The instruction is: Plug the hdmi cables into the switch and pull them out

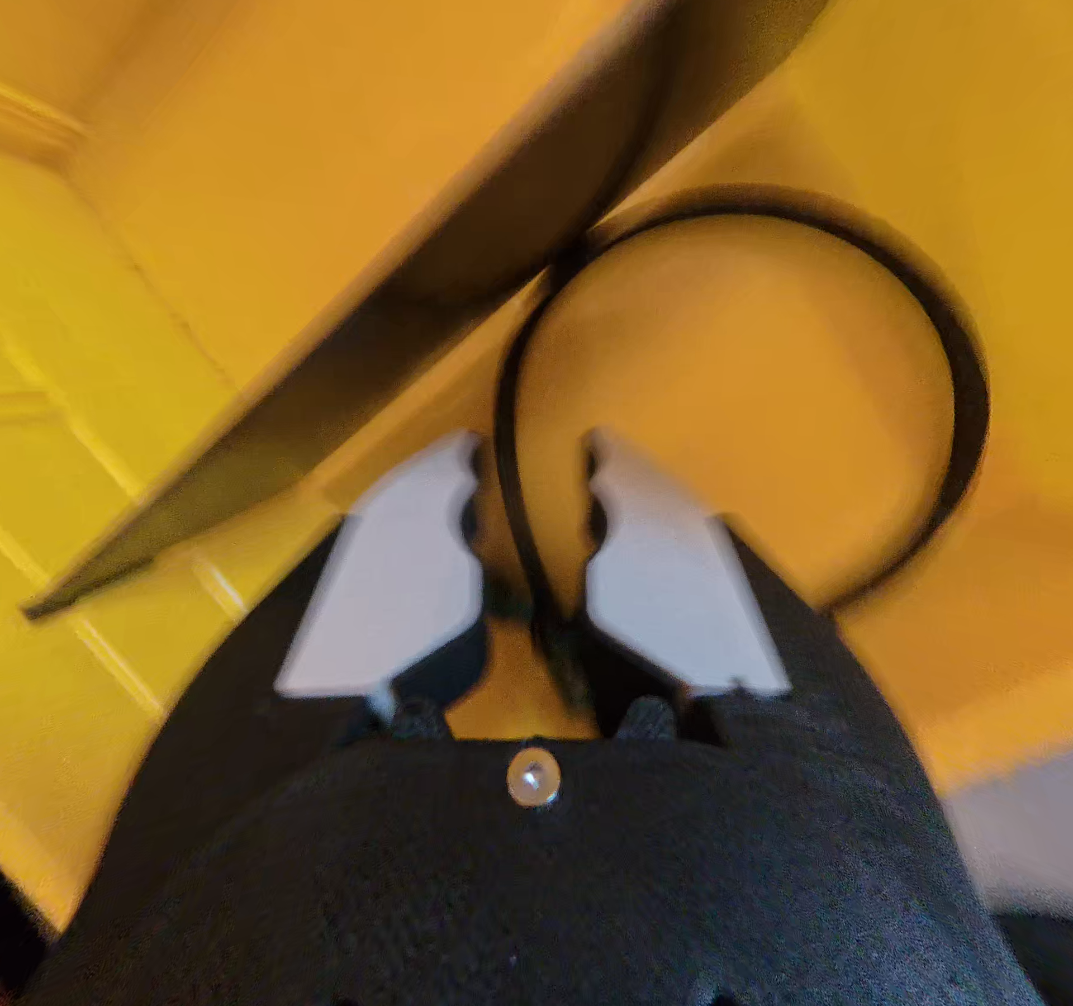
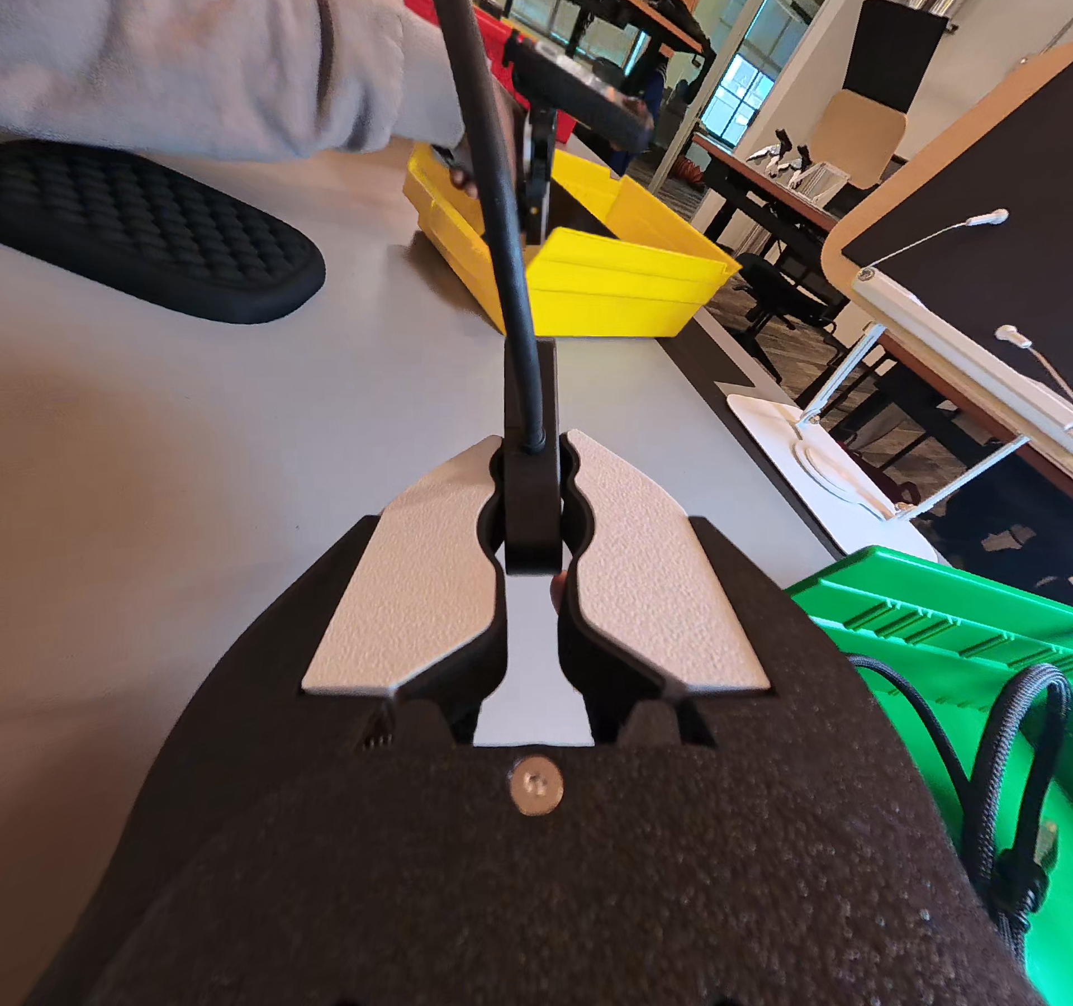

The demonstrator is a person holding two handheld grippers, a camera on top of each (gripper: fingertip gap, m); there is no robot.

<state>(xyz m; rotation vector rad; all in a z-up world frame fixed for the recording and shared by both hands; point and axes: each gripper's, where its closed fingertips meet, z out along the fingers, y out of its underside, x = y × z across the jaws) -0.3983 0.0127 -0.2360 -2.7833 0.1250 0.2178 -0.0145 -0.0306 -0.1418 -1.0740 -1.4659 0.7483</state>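
Observation:
My right gripper is shut on a black HDMI plug, held above the grey table. Its black cable rises up and away to the top left. My left gripper is open inside the yellow bin. A thin black cable loops on the bin floor and runs between the fingers, not clamped. A dark flat slab lies diagonally beside it, too blurred to identify. The right wrist view shows the left gripper reaching down into the yellow bin.
A grey sleeve crosses the top left. A black mesh pad lies on the table's left. A green bin with a braided black cable sits at the right. A white lamp base stands by the table's right edge.

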